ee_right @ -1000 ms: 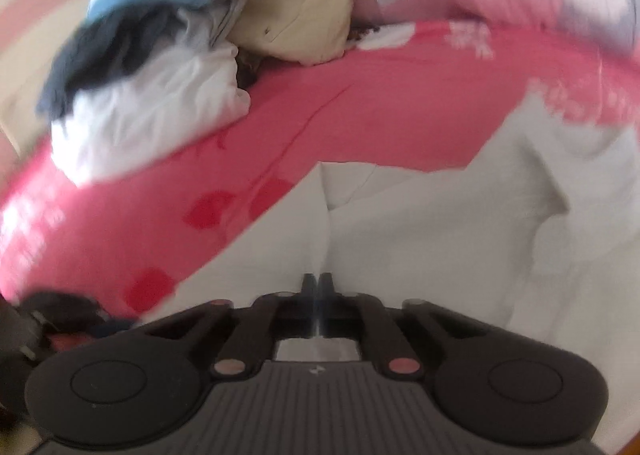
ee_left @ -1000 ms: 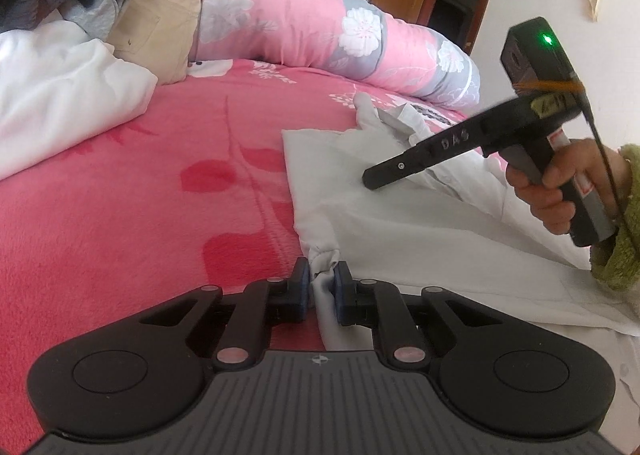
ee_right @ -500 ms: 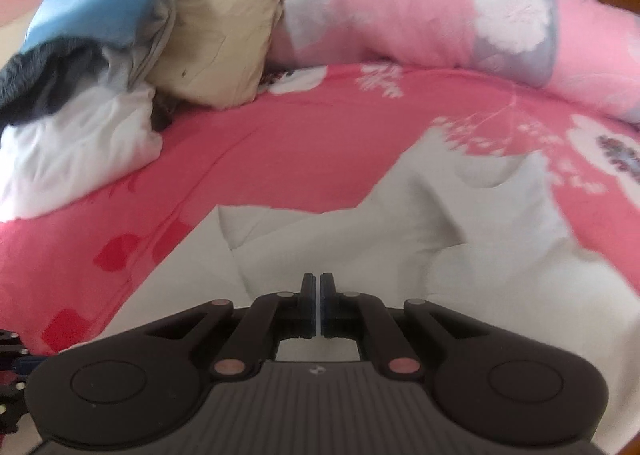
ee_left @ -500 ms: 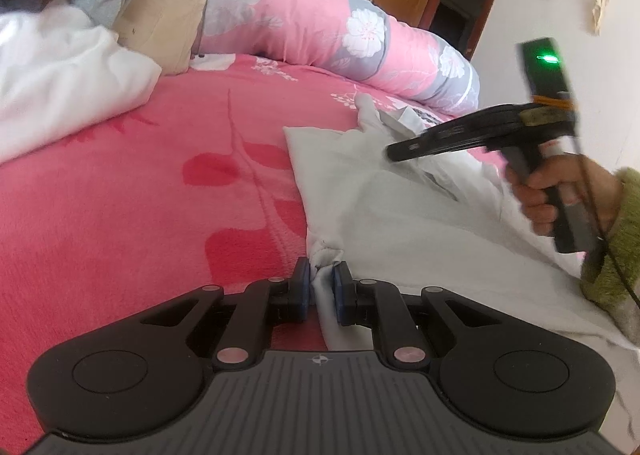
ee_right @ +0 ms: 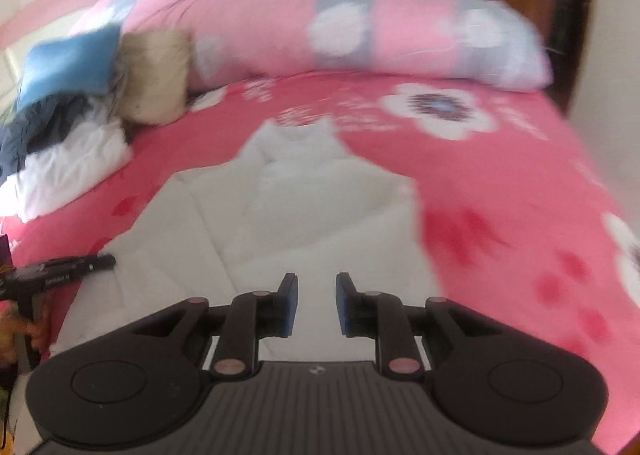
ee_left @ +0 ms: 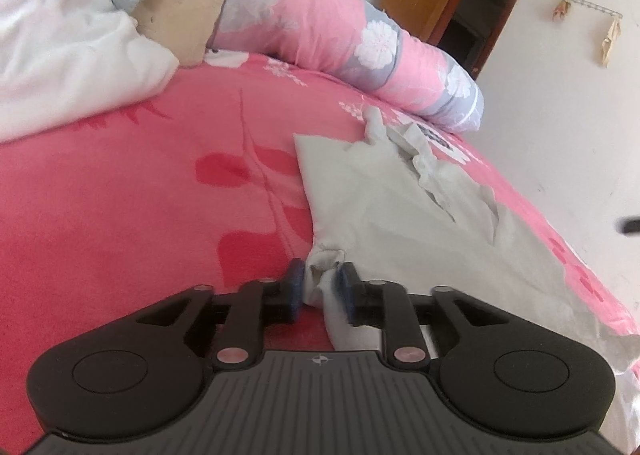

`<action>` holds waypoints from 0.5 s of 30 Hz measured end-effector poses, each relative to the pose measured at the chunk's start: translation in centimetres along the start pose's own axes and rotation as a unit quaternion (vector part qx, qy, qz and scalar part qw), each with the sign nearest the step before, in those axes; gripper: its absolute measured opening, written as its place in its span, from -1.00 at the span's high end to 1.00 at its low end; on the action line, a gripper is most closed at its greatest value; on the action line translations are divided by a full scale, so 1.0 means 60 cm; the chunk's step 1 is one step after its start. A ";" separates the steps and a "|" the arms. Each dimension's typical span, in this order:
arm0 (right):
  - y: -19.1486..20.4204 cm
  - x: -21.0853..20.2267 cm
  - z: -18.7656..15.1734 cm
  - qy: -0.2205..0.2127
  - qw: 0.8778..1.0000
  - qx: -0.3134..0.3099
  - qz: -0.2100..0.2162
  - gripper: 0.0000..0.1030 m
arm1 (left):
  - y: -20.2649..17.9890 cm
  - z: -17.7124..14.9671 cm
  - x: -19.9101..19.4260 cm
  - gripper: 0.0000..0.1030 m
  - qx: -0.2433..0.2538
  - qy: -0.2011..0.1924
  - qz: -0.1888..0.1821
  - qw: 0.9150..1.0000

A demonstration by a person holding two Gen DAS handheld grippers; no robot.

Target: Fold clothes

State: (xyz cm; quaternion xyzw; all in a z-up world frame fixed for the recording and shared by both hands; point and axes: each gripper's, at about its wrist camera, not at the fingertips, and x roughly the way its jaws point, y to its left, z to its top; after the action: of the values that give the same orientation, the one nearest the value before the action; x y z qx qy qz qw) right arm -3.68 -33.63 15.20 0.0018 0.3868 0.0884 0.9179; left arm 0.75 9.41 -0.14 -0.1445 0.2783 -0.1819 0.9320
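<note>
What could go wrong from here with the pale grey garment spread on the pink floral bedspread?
1. The left gripper has just been opening, with a bunched corner of the pale grey garment lying between its pads; pulling away could drag that corner and undo the fold.
2. The right gripper, jaws also just opened and empty, hovers above the garment; its view is blurred, so a hasty regrasp may miss the edge.
3. The collar area looks rumpled and could crease further.

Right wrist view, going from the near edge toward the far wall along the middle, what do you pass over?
right gripper, jaws apart with nothing between them → pale grey garment spread flat → pink flowered bedspread → rolled pink and grey floral quilt
</note>
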 end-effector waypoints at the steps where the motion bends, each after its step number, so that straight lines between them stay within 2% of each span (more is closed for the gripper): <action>1: -0.015 -0.035 -0.016 -0.009 1.000 0.011 -0.013 0.54 | -0.004 0.003 -0.008 0.29 0.004 -0.010 0.007 1.000; 4: -0.052 -0.115 -0.070 -0.023 0.998 0.044 -0.031 0.44 | -0.038 0.012 -0.046 0.24 0.042 -0.039 0.015 0.998; 7: -0.079 -0.148 -0.123 -0.020 0.996 0.087 -0.006 0.41 | -0.092 0.019 -0.081 0.13 0.086 -0.049 -0.005 0.995; 11: -0.092 -0.113 -0.170 -0.003 0.989 0.140 0.051 0.39 | -0.195 0.005 -0.083 0.01 0.172 -0.005 -0.047 0.984; 13: -0.099 -0.081 -0.179 0.007 0.984 0.166 0.060 0.21 | -0.244 -0.012 -0.074 0.01 0.213 0.020 -0.066 0.975; 15: -0.109 -0.048 -0.184 0.015 0.980 0.190 0.061 0.20 | -0.281 -0.029 -0.061 0.01 0.242 0.039 -0.076 0.967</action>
State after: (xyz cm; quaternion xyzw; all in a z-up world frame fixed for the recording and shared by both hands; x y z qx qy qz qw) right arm -12.44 -41.27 9.04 0.1982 0.4089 0.0693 0.8881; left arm -7.47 -4.39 6.43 0.0714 0.2505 -0.3200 0.9109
